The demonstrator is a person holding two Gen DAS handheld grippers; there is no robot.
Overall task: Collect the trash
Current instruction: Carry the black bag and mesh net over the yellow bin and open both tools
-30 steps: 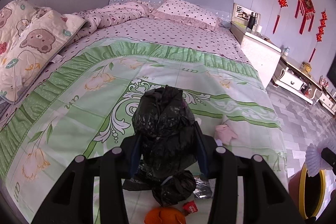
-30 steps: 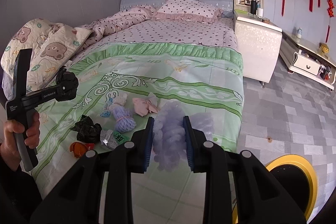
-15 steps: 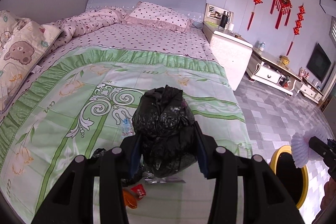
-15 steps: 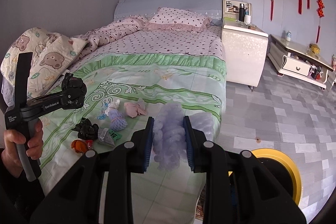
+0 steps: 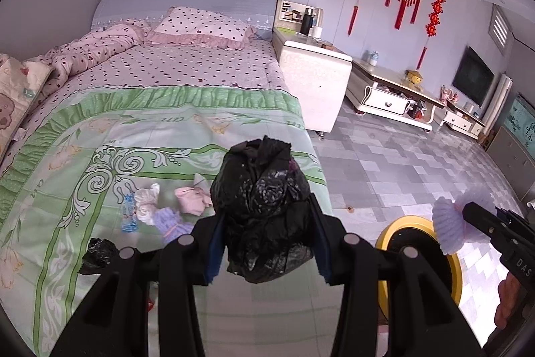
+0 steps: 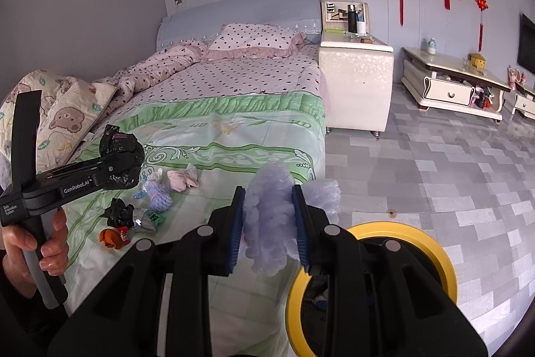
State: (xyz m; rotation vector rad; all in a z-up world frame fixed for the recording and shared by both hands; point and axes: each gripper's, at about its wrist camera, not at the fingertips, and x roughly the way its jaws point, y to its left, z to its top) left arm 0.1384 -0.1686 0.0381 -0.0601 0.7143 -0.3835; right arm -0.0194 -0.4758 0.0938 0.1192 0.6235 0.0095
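Observation:
My left gripper [image 5: 265, 236] is shut on a crumpled black plastic bag [image 5: 262, 206], held in the air over the bed's near right corner; the same black bag [image 6: 122, 153] shows at the left of the right wrist view. My right gripper [image 6: 269, 223] is shut on a wad of lilac foam netting [image 6: 267, 219], just above and left of the yellow-rimmed bin [image 6: 431, 251] on the floor. In the left wrist view the foam netting [image 5: 449, 225] hangs over the bin's [image 5: 394, 230] far rim. Several scraps lie on the green bedspread [image 5: 167, 136]: a pink wad [image 5: 192, 199], a lilac net [image 6: 158, 194], a small black bag [image 6: 118, 211], an orange piece [image 6: 110, 238].
A white bedside cabinet [image 6: 354, 89] stands right of the bed, a low white TV stand [image 6: 458, 86] beyond it. Grey tiled floor [image 6: 451, 173] stretches right of the bed. A bear-print quilt [image 6: 63, 116] is piled at the left edge. A hand [image 6: 26, 243] grips the left handle.
Both grippers have swung right and risen a little, away from the scraps on the bed and toward the yellow bin, each keeping its load. The bin now shows larger in both views.

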